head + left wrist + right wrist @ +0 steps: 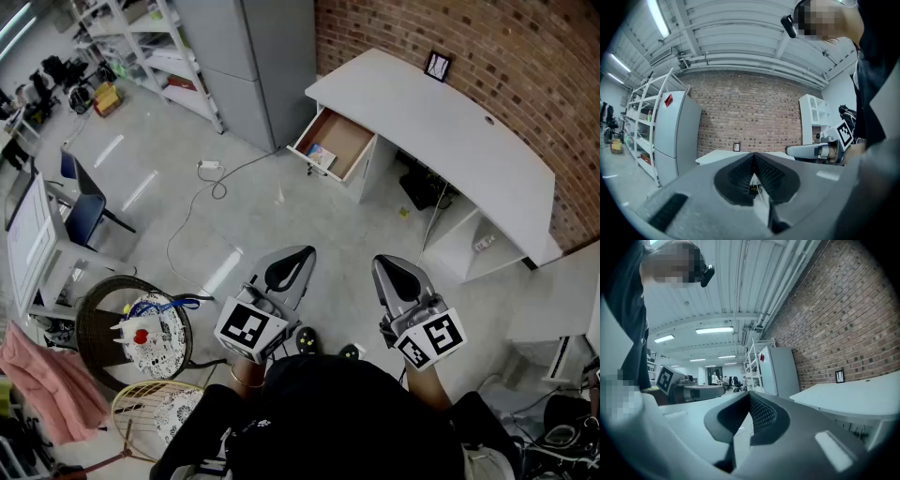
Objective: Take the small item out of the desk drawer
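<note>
Noted drawer (pixel 342 136) pulled out from desk (pixel 450 122), small item (pixel 322 156) inside near front edge. Logged left gripper (pixel 289 265) and right gripper (pixel 394 272) well short of drawer, both clamped tight, empty. Bare floor (pixel 309 211) between; cable (pixel 211 178) lying beside drawer.

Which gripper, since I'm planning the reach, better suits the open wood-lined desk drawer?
Probably left: the left gripper, shut and empty, points nearly at the open wood-lined drawer; the right gripper, also shut, sits further aside.
</note>
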`<state>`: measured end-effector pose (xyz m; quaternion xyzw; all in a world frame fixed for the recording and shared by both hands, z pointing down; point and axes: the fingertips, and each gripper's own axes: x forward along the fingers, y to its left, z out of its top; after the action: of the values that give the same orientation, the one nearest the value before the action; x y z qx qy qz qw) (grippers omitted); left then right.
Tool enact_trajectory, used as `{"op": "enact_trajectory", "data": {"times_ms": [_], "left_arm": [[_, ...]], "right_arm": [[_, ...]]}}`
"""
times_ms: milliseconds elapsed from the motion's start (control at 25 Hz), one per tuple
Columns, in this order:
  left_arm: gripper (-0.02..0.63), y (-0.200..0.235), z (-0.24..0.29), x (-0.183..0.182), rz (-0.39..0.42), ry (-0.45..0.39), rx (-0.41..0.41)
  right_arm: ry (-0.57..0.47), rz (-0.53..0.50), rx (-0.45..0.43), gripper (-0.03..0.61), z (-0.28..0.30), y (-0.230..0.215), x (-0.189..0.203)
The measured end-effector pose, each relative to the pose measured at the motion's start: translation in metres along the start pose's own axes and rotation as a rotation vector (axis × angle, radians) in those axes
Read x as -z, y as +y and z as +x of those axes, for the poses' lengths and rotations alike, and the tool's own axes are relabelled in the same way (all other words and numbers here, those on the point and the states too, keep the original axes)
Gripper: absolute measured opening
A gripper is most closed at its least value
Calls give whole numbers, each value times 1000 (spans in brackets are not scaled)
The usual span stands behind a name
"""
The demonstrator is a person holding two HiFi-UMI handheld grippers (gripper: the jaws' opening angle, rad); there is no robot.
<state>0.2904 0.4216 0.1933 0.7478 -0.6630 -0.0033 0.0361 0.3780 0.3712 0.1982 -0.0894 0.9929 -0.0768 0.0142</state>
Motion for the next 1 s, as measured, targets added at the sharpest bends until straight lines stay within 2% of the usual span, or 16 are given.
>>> {"op": "enact_trajectory", "data": {"times_ms": [480, 1000], "left_arm": [[0, 19, -7, -5, -16, -23, -9], [0, 64, -26, -7, -41, -56, -4]], "right_arm": [[-11, 26, 0, 8, 15, 3, 0], [-10, 23, 3, 8, 56, 22, 2]]}}
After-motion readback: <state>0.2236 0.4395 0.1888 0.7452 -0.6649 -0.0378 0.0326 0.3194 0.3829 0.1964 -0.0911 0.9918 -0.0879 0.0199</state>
